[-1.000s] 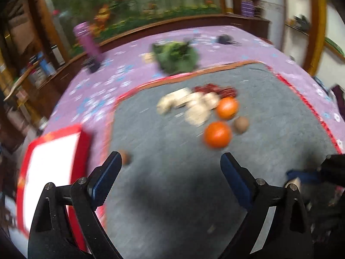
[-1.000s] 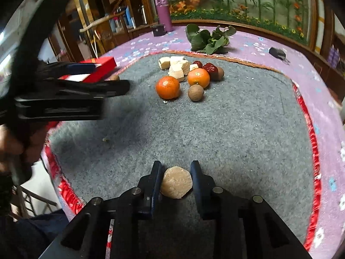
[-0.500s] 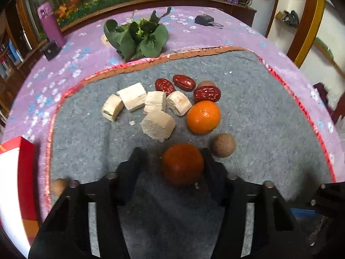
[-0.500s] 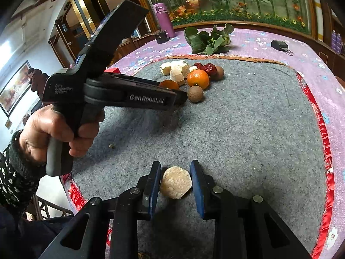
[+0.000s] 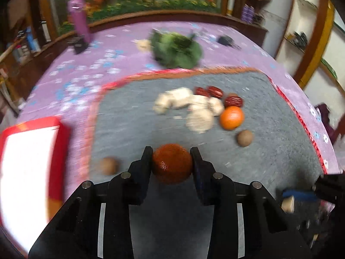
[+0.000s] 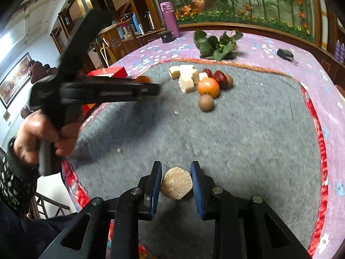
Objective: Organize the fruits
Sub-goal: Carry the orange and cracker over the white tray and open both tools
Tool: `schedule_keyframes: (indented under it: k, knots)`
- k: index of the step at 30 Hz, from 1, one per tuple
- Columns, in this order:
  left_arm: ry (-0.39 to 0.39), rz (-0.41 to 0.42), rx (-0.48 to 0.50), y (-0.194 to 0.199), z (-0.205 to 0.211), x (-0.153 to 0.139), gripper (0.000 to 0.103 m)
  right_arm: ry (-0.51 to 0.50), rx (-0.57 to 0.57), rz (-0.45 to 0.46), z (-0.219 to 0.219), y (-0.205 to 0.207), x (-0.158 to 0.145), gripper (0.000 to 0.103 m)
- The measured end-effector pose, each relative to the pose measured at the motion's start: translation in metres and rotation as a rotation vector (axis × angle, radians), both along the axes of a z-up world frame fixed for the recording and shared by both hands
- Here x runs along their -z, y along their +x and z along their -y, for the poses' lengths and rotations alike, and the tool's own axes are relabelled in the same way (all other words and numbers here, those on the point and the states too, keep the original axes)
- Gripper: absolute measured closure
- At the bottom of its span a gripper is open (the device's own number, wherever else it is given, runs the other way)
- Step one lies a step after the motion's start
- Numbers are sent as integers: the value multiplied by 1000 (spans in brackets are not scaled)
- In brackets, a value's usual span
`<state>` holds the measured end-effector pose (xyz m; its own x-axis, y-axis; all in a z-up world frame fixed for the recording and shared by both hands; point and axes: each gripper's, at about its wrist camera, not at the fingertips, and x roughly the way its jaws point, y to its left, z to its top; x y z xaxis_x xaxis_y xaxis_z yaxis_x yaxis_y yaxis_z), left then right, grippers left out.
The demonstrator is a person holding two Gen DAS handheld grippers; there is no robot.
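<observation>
— Two hand-held grippers are in use, yes? What does the left hand-held gripper (image 5: 171, 153) hold?

— An orange (image 5: 171, 163). Its jaws have just been closing, and now both pads press on the fruit, one at each side. The fruit sits between them above the grey mat (image 5: 133, 116), near the mat's left edge.

— And the right hand-held gripper (image 6: 176, 168)?

— Its jaws are narrow. A pale round cake (image 6: 176, 183) is between the pads; the left pad touches it, but at the right pad a thin gap seems to remain, so a firm grip cannot be confirmed. The cake lies on the mat near the front edge.

— Where are the other fruits?

— A second orange (image 5: 231, 117) lies at the far side of the mat, touching red dates (image 5: 234, 101) and pale cut pieces (image 5: 185, 102). One brown round fruit (image 5: 244, 137) is just beside this orange, another (image 5: 108, 165) is near the mat's left edge.

— What else is on the bench (image 6: 269, 49)?

— A red box (image 5: 28, 172) at the left, and green leaves (image 6: 216, 43) behind the mat.
</observation>
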<state>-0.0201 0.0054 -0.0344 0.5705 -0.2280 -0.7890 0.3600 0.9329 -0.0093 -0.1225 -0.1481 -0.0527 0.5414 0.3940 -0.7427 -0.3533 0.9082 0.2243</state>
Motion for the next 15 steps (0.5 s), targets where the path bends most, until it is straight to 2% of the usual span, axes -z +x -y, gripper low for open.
schedule_keyframes:
  k: [5, 7, 11, 15]
  knots:
    - [-36, 80, -151, -38, -74, -30, 69, 10, -21, 12, -27, 23, -16, 76]
    - [-37, 108, -230, -53, -107, -38, 69, 43, -36, 9, -42, 36, -23, 76]
    - [18, 159, -365, -72, -161, -46, 68, 117, -104, 5, -89, 65, -38, 76]
    - [73, 155, -494, -79, -204, -38, 68, 188, -191, 12, -149, 84, -49, 77]
